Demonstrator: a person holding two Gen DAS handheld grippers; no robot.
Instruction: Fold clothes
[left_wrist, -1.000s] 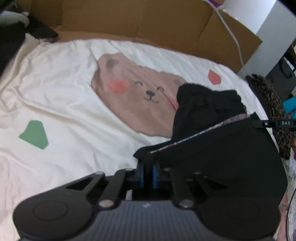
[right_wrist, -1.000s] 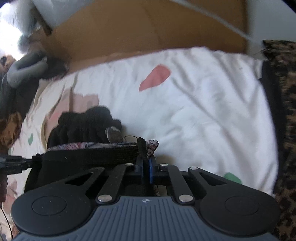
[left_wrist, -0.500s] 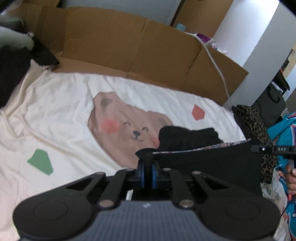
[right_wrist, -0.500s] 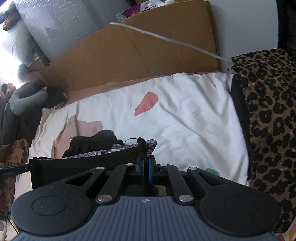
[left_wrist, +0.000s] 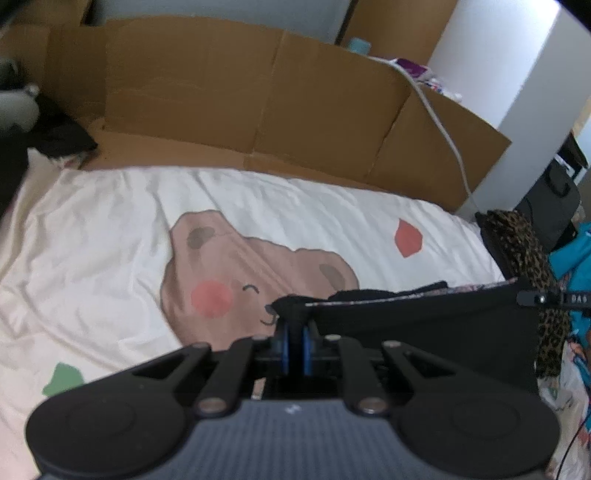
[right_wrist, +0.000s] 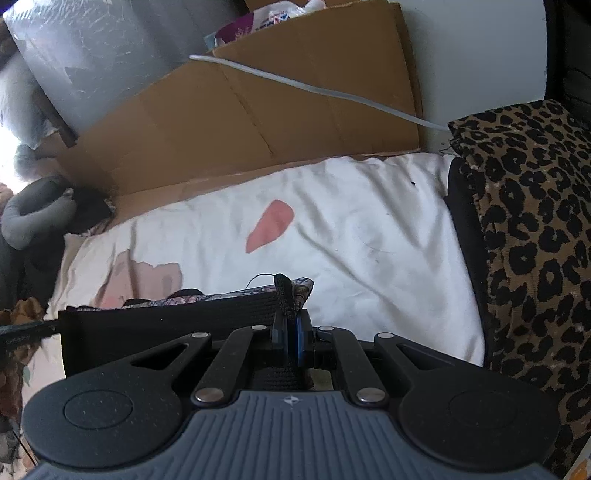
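A black garment (left_wrist: 424, 325) with a patterned inner hem hangs stretched between the two grippers above the bed. My left gripper (left_wrist: 294, 332) is shut on its left top corner, black cloth bunched between the blue pads. My right gripper (right_wrist: 291, 325) is shut on the other corner, where a ribbed black edge (right_wrist: 283, 295) sticks up from the pads. In the right wrist view the garment (right_wrist: 166, 325) runs off to the left toward the other gripper's tip (right_wrist: 26, 330). In the left wrist view the right gripper's tip (left_wrist: 550, 298) shows at the far right.
A white bed sheet (left_wrist: 92, 258) with a brown bear print (left_wrist: 240, 273) lies below. Cardboard panels (left_wrist: 258, 103) stand along the far side, with a white cable (right_wrist: 314, 90) across them. A leopard-print cloth (right_wrist: 535, 240) is heaped at the right, dark clothes (right_wrist: 33, 218) at the left.
Both grippers have risen with the garment, lifting it off the sheet; more of the cardboard wall and room shows behind. Both stayed shut on the cloth.
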